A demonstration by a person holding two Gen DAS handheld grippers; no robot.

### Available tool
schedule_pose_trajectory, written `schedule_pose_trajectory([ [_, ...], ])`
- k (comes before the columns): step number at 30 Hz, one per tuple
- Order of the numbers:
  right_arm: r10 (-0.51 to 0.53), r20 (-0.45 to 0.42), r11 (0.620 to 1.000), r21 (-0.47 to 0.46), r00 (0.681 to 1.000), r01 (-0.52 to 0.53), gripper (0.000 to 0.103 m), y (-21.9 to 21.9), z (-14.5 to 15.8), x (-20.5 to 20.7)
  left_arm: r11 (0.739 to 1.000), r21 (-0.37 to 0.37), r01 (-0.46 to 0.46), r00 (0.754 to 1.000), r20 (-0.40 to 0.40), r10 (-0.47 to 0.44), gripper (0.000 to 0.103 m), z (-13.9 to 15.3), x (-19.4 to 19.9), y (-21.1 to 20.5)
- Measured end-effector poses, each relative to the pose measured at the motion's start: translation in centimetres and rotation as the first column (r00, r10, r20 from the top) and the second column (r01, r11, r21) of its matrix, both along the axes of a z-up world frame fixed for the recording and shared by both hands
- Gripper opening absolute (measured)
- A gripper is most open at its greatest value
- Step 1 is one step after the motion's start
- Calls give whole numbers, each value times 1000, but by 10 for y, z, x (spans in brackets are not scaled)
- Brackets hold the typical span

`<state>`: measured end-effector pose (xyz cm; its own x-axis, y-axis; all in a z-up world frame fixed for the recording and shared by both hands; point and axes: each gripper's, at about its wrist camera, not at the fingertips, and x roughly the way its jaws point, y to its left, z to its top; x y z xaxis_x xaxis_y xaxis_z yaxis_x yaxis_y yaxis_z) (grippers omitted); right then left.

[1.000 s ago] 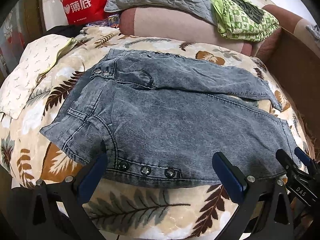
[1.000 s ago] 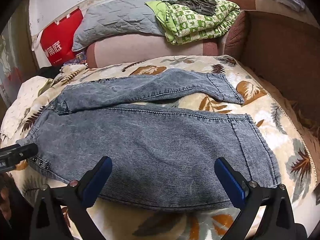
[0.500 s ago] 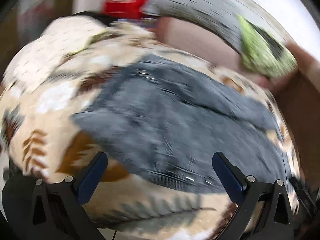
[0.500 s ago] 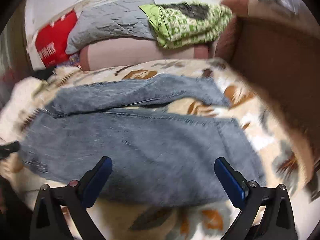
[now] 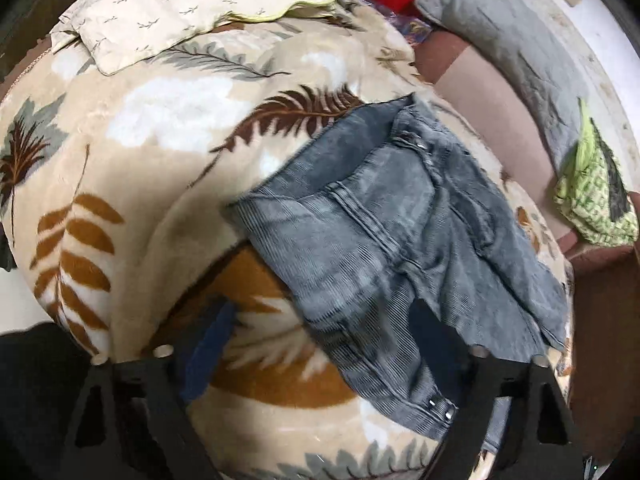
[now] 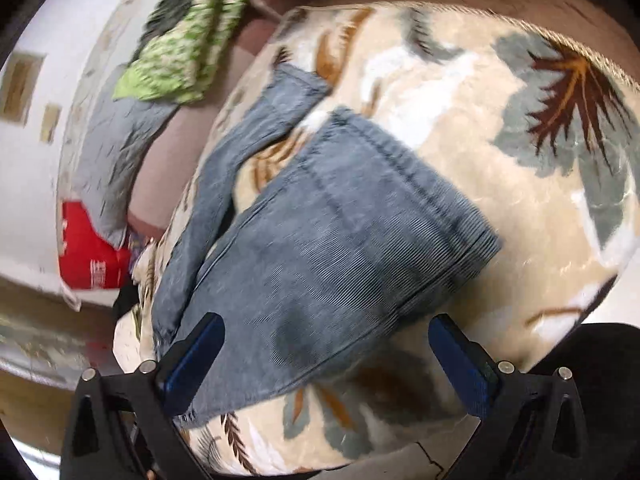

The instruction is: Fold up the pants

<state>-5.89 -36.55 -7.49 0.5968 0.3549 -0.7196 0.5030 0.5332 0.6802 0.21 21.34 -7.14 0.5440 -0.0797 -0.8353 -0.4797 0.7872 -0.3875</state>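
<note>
left gripper: my jaws are spread wide with nothing in them, hanging right over the waist end of the pants. One finger sits over bare blanket, the other over the denim near the snap buttons.
right gripper: same deal, jaws wide apart and empty, parked over the cuff end of the nearer leg.
pants vs jaws: they lie flat straight ahead of both grippers, unfolded, the two legs splayed apart from each other. Long axis runs waist to cuffs, so left is my nearer hand for the waistband and right for the hem.
next move, my guess: pinch each end of the near leg and carry it over the far leg.
bed blanket: plush cream with big leaf print, soft stuff under the pants, so the jaws will probably dig in.
beyond the pants: cream pillow, grey pillow, green patterned bundle, red bag, then white wall.
</note>
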Motion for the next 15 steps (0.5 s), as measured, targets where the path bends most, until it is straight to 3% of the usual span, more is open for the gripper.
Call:
schedule_pose_trajectory([
  [3,-35,-4,999,36,999,35,93,-8,-12,2,1000,21,-9,1000,-15,9,63,2,6,4],
  [5,-31,-2,999,22,1000,31,86,-12,-10,5,1000,7,-14,1000,-19,14,29,2,10,8],
  [7,-27,-12,1000,1,1000,28,76,-15,-10,7,1000,1,-13,999,-32,13,11,0,17,10],
  [9,-25,-26,999,-21,999,24,46,-19,-9,7,1000,15,-13,999,-33,14,7,2,19,8],
  [11,-23,-40,999,-38,999,22,25,-25,-8,7,999,46,-7,1000,-22,8,5,8,19,5],
  [13,-4,-39,998,-57,999,1,23,-27,-4,10,996,86,-13,1000,15,12,4,22,16,4],
  [15,21,-19,991,-134,1000,-23,20,-24,13,13,992,123,-38,997,68,30,3,41,7,3],
])
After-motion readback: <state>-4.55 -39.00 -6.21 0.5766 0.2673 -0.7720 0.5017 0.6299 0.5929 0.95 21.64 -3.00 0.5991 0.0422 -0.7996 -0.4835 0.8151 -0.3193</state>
